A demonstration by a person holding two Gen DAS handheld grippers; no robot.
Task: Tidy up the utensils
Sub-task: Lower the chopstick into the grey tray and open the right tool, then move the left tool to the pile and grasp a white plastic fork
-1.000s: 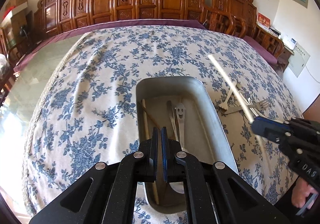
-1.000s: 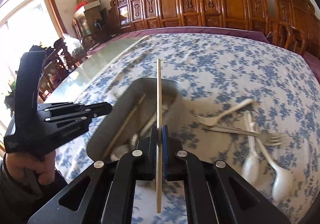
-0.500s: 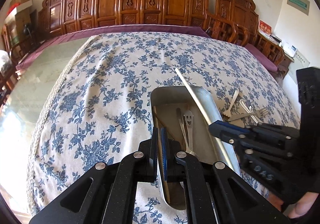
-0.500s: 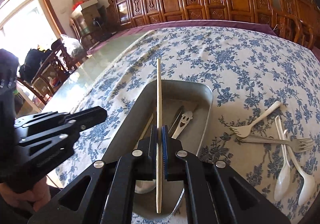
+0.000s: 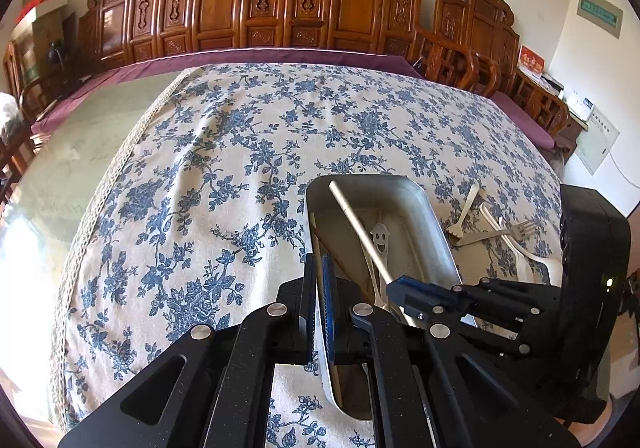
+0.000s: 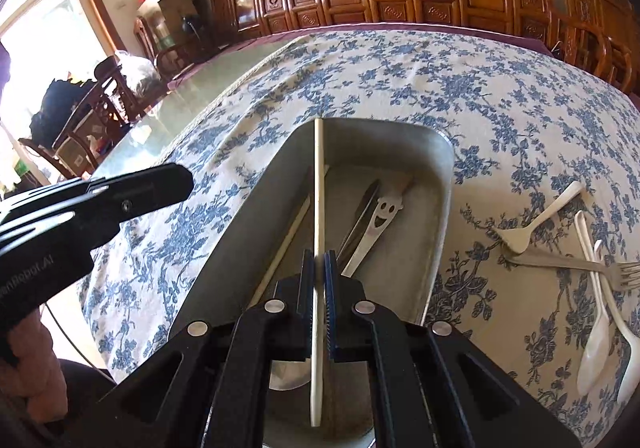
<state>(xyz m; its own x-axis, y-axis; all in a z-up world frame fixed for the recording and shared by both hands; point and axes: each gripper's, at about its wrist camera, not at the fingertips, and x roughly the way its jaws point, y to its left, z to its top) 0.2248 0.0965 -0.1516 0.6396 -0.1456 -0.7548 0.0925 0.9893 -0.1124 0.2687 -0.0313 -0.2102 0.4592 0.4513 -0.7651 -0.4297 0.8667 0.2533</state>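
While the right claw [image 6: 319,280] grips a pale chopstick [image 6: 318,183] above the metal tray [image 6: 442,207], one chopstick and metal utensils lie below it inside; right of it, forks [image 6: 536,224] and spoons [image 6: 596,340] wait on the worktop; the left claw [image 5: 319,288] is closed, empty.

Black speckled gripper [image 6: 319,280] frames — silver screws, blue ribbed pads [image 6: 329,288], white lettering.
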